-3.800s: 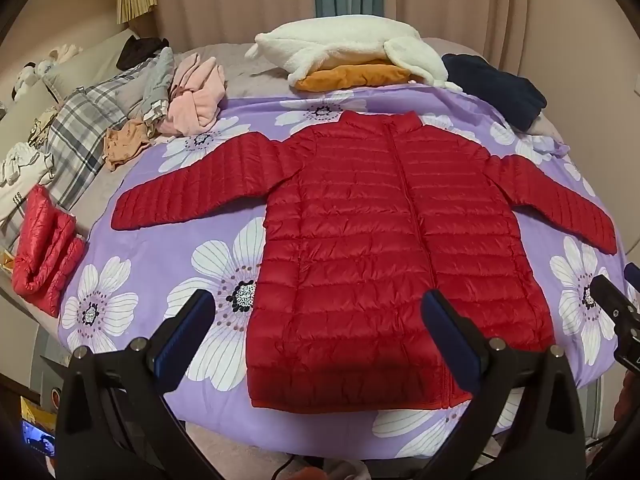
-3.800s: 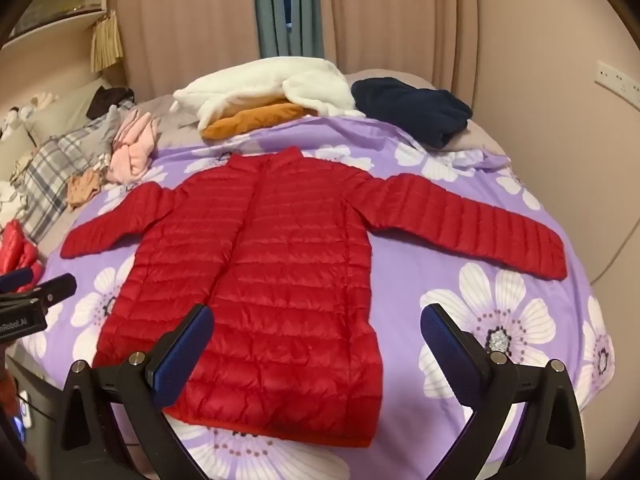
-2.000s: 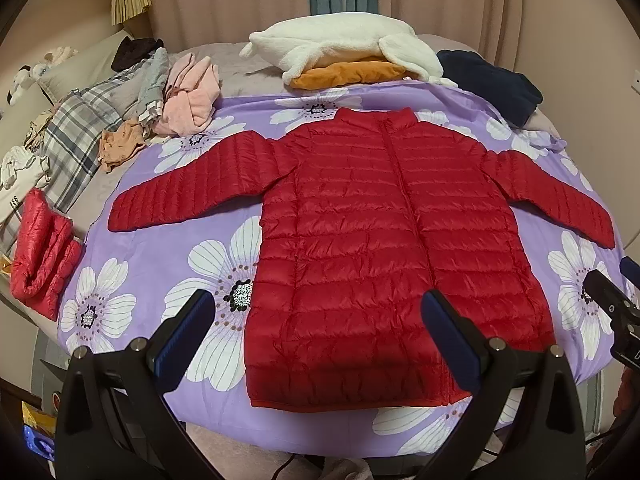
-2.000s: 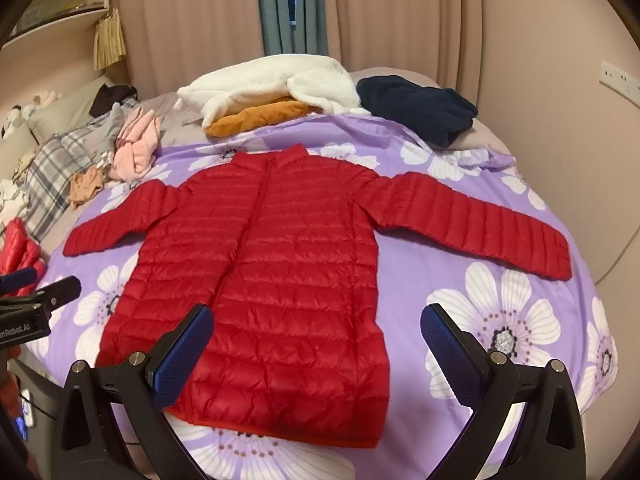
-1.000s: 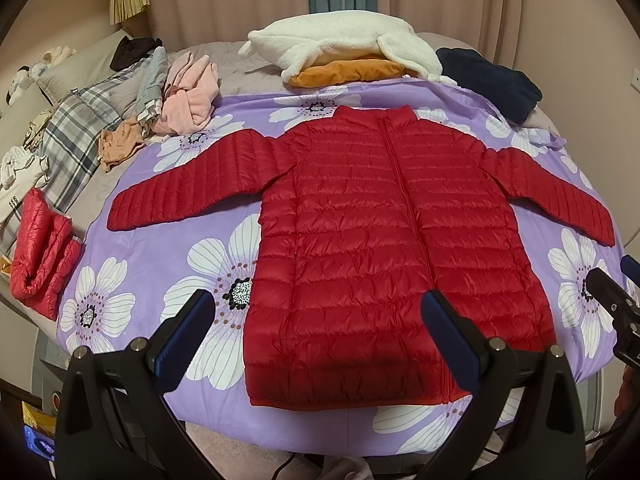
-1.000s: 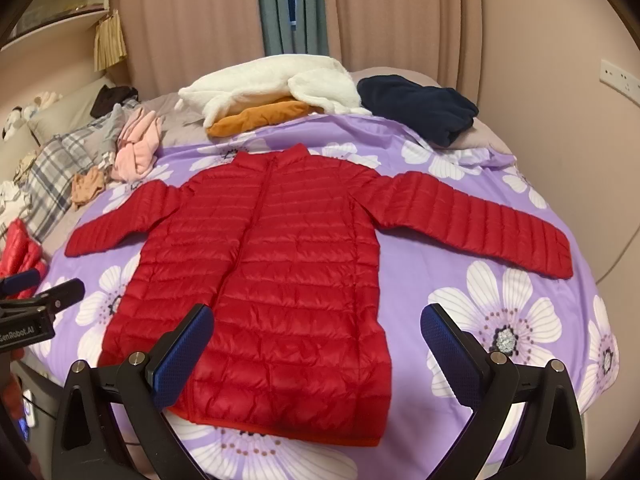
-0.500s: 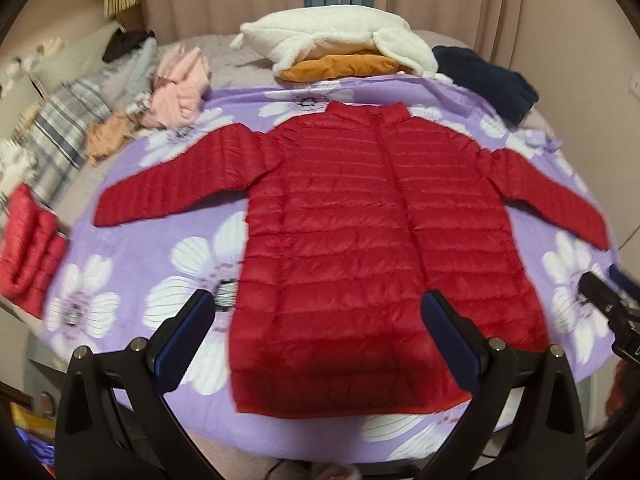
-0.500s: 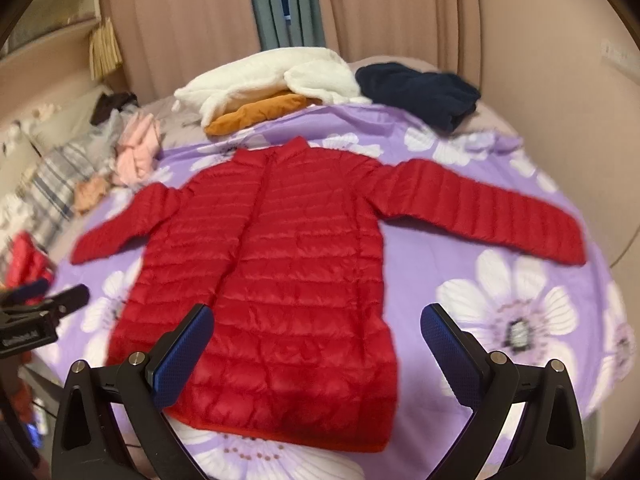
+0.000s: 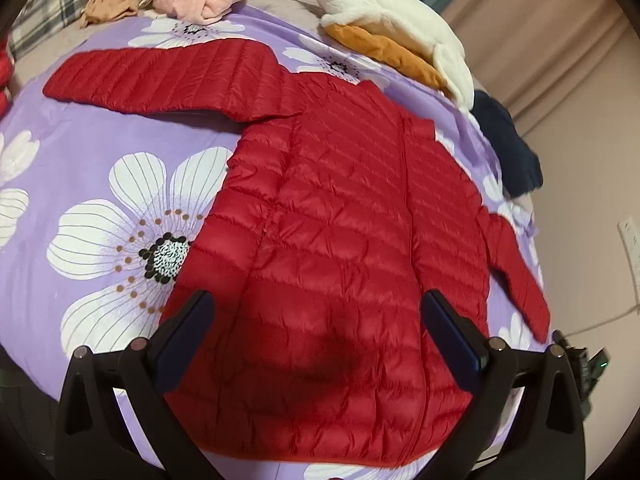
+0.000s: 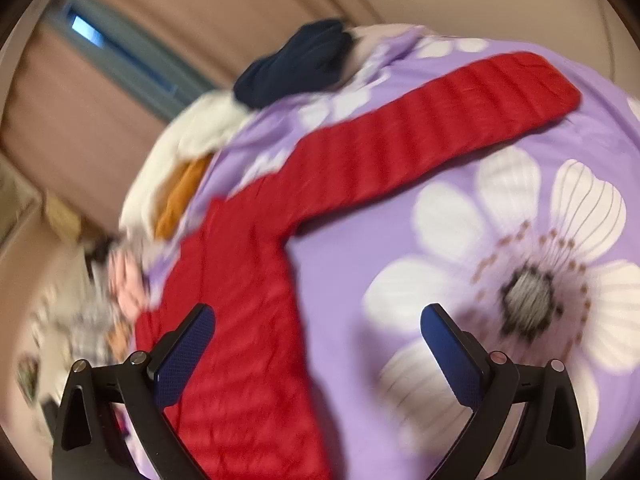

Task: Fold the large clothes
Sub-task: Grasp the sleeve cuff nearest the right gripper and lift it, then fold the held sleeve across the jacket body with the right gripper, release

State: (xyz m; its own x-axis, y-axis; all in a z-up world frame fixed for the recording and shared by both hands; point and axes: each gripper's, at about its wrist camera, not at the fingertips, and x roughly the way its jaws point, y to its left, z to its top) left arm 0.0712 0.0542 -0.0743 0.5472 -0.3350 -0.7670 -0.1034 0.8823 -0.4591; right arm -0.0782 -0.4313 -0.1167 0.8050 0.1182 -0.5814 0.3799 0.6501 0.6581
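Left tool (image 9: 318, 314) and right tool (image 10: 318, 326) both gape wide, empty.

Both views swung and tilted within the last half second. Left hand-held gripper (image 9: 316, 324) moved in lower and closer over the hem of the red jacket (image 9: 340, 248), rolled so the jacket now runs diagonally, its left sleeve far left. Right hand-held gripper (image 10: 316, 336) swept rightward off the jacket body (image 10: 240, 320), now over purple bedspread (image 10: 360, 280) beside the right sleeve, picture motion-blurred.
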